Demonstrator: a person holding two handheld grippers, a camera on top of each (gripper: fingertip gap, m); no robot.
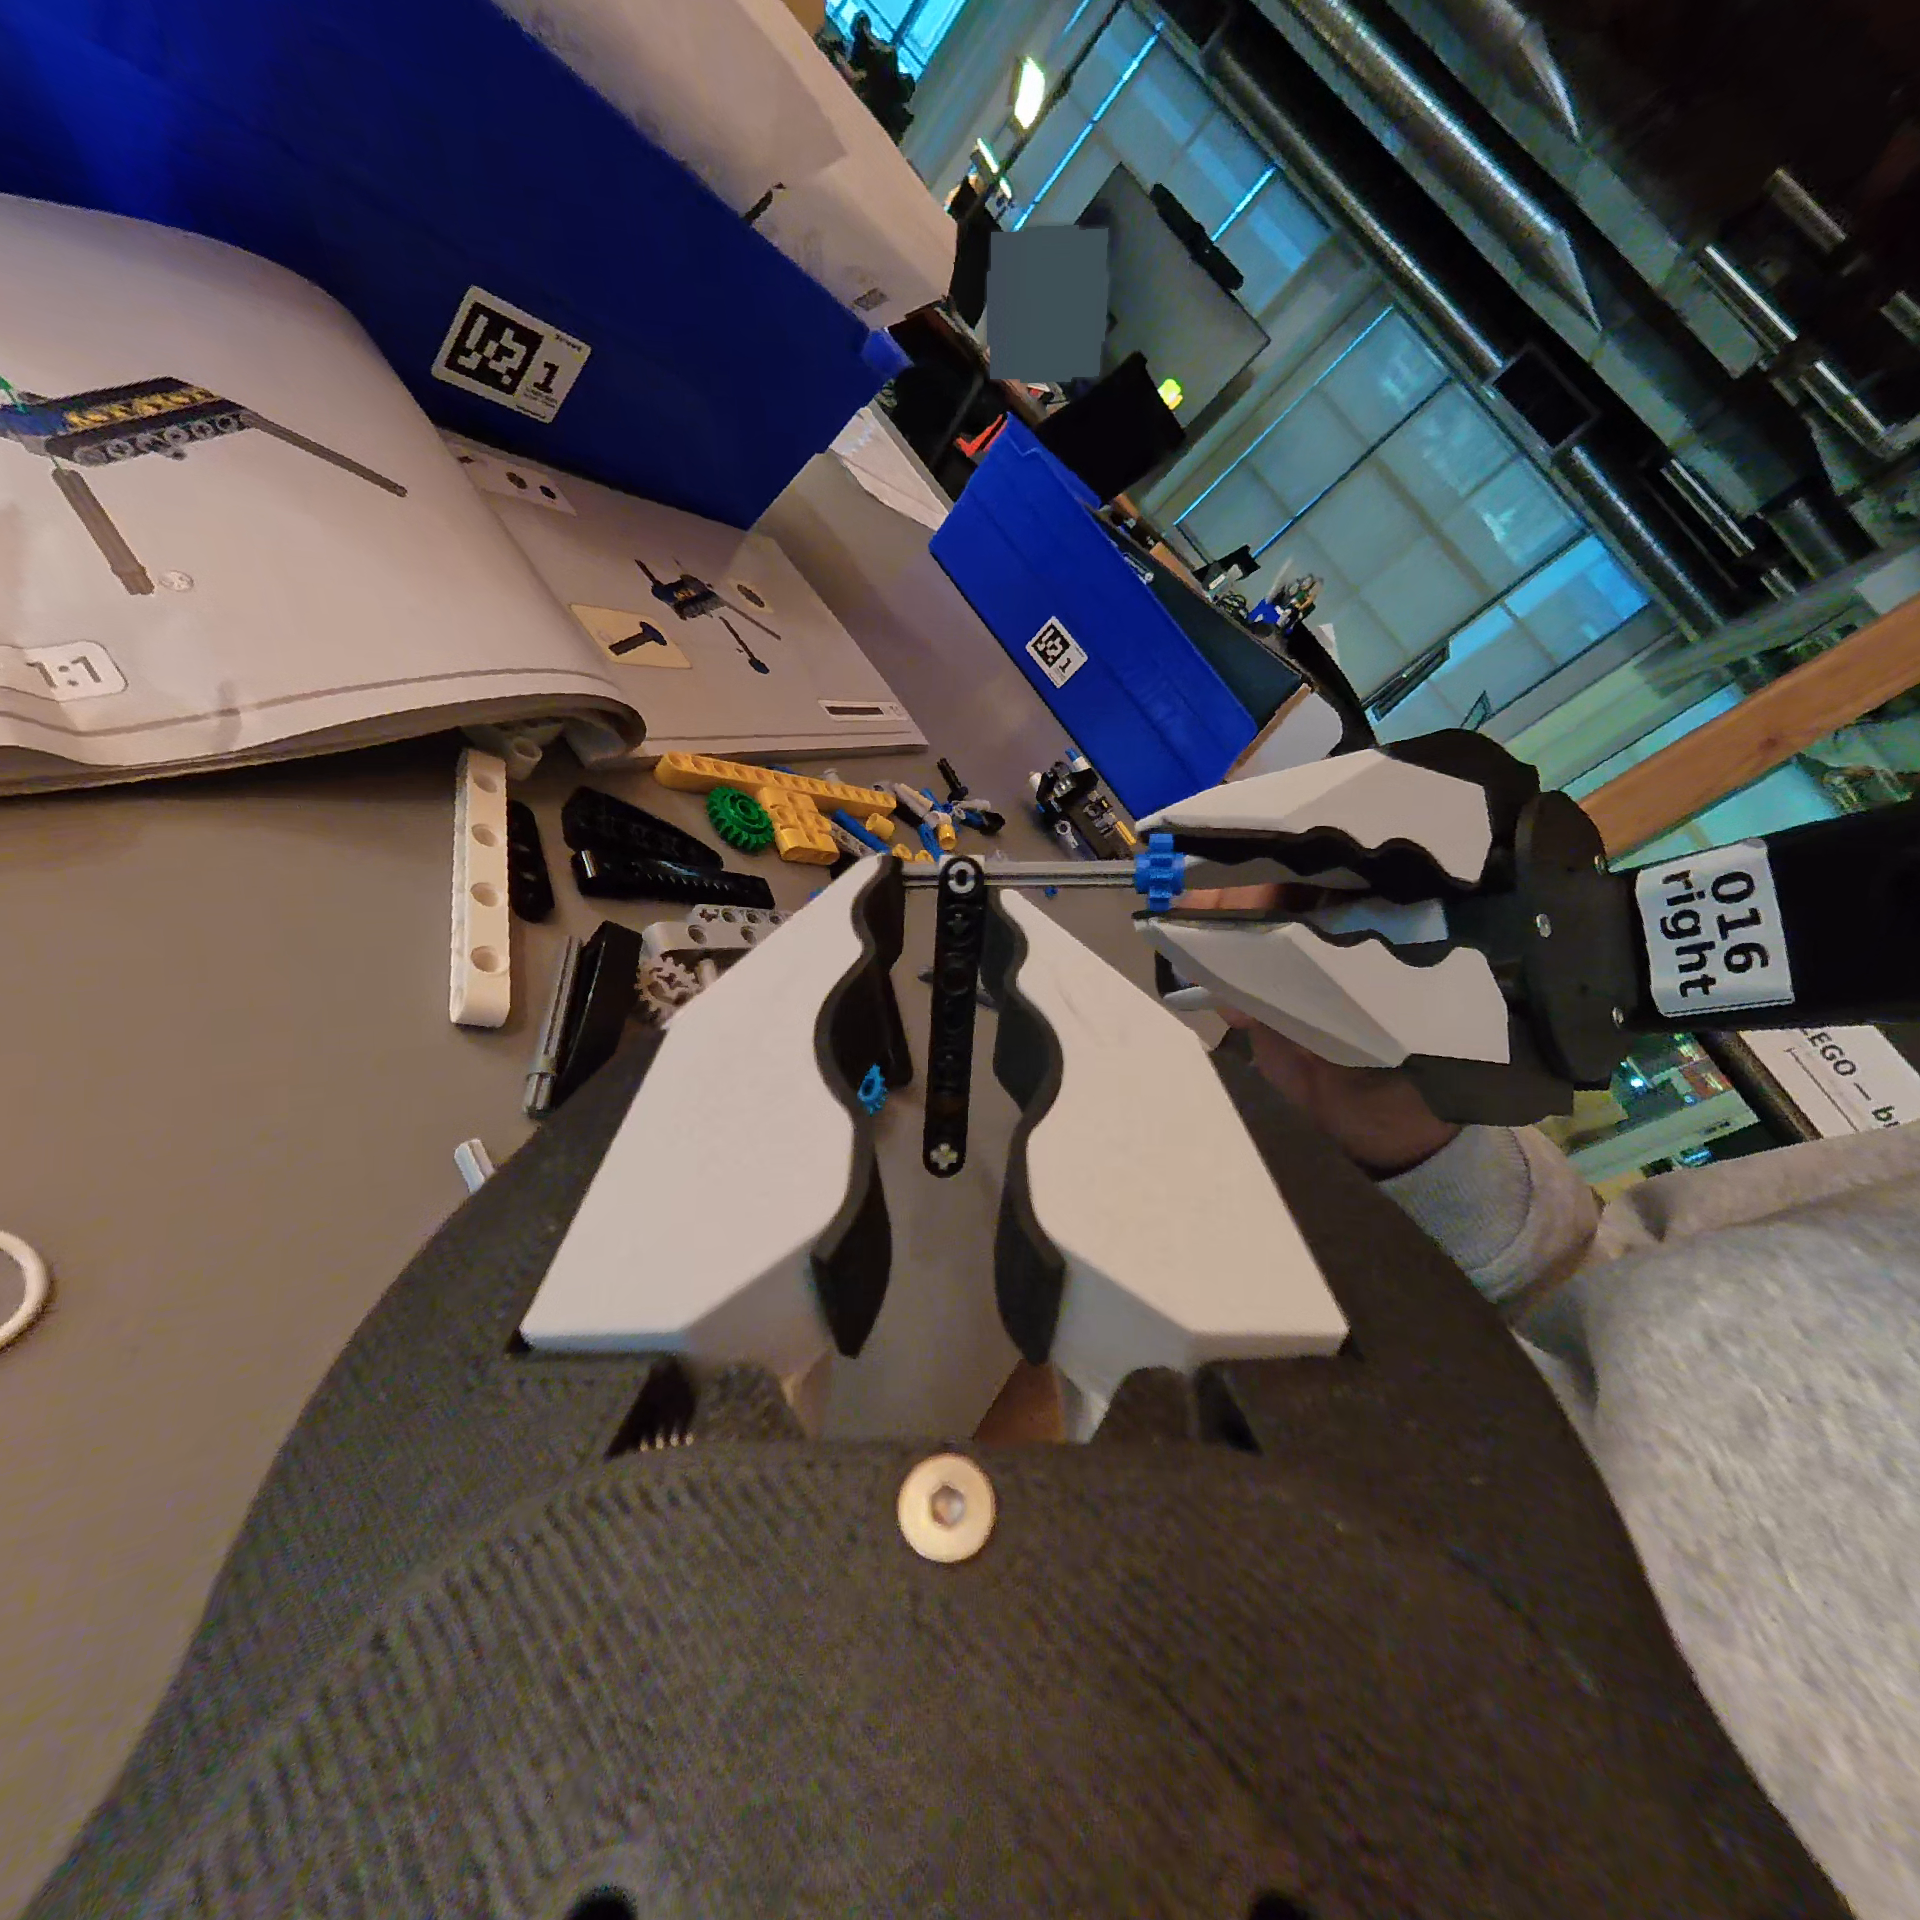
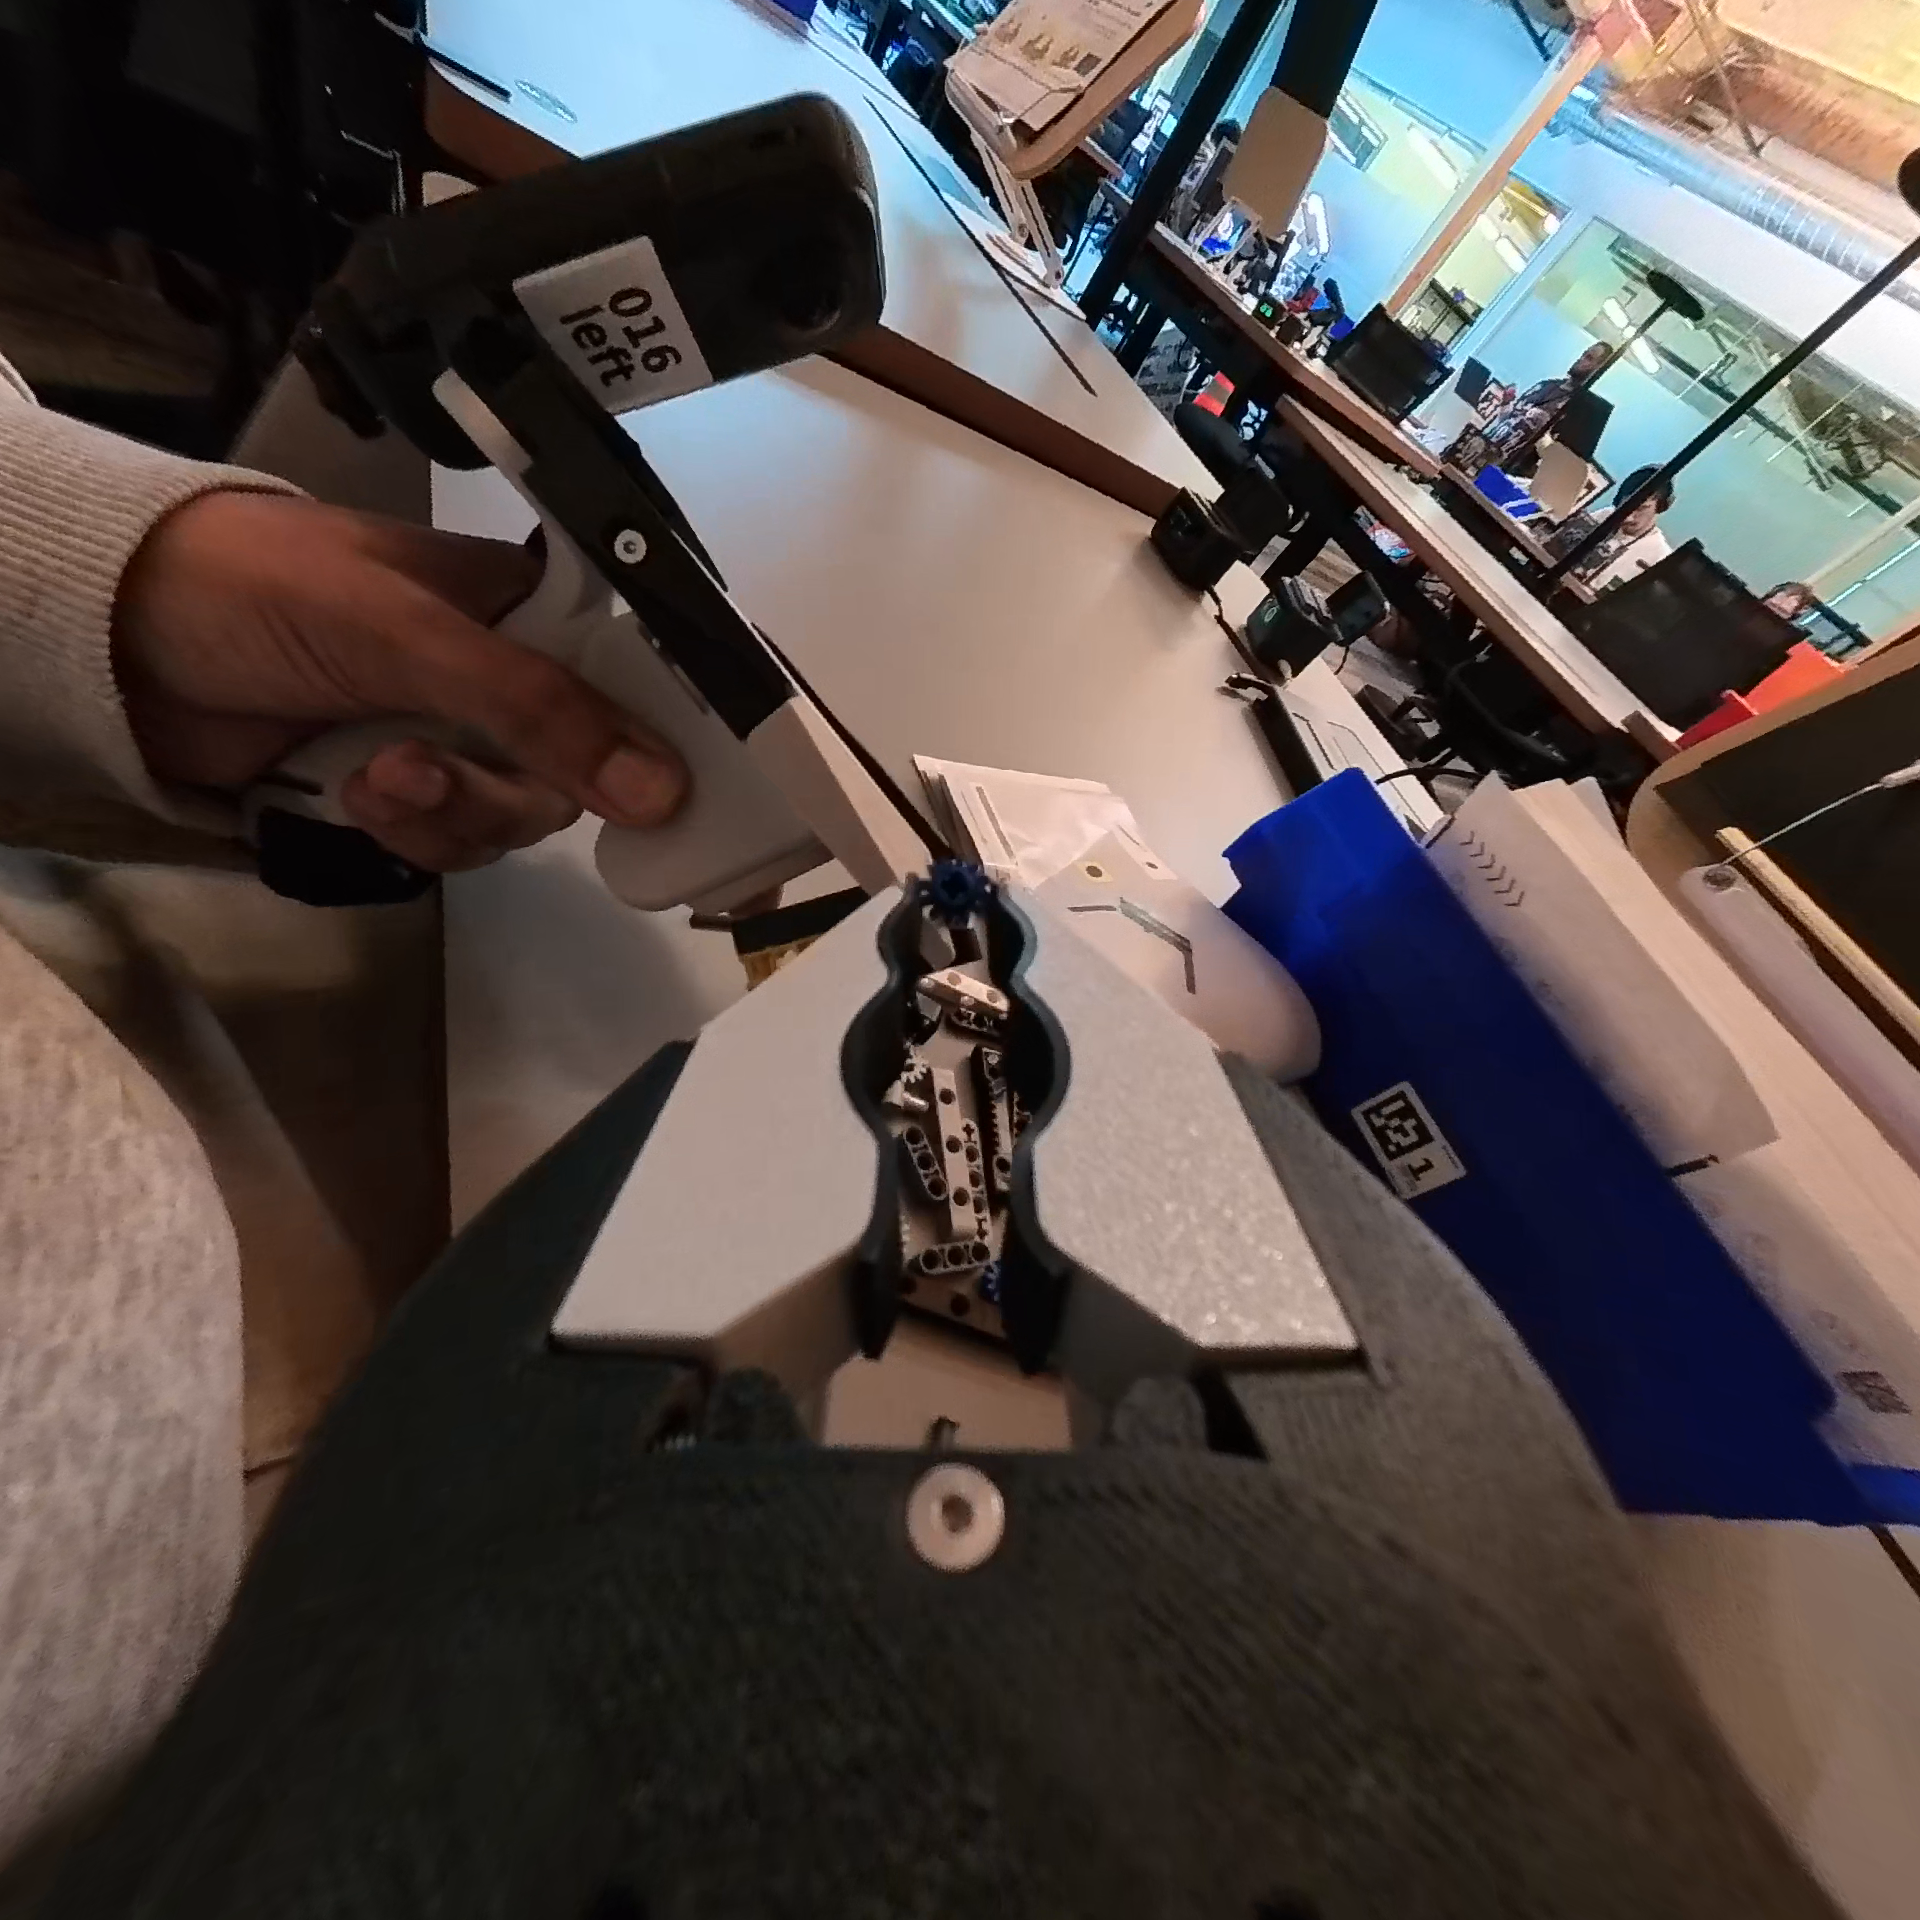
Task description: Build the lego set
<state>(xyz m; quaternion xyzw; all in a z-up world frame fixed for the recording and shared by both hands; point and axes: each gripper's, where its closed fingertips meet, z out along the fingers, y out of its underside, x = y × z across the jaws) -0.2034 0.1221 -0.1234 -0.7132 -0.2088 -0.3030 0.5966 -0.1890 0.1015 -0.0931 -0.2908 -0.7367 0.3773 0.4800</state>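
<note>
Standing behind the open instruction booklet [image 1: 312,540], a blue bin [image 1: 582,312] holds white paper sheets [image 1: 727,114]. Left hand-held gripper [image 1: 951,883] clamps a black beam [image 1: 954,1018]; right hand-held gripper [image 1: 1148,871] clamps a blue gear [image 1: 1155,862] on its grey axle [image 1: 1039,878]. Loose pieces [image 1: 779,810] litter the tabletop [image 1: 208,1039].

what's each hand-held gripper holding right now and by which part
Left hand-held gripper: thin black lego beam, pinched near its top end. Right hand-held gripper: small blue lego gear, gripped across its toothed rim.

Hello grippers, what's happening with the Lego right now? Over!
Left gripper shut on black beam with grey axle. Right gripper shut on blue gear at axle's end. Nothing in the way.
</note>
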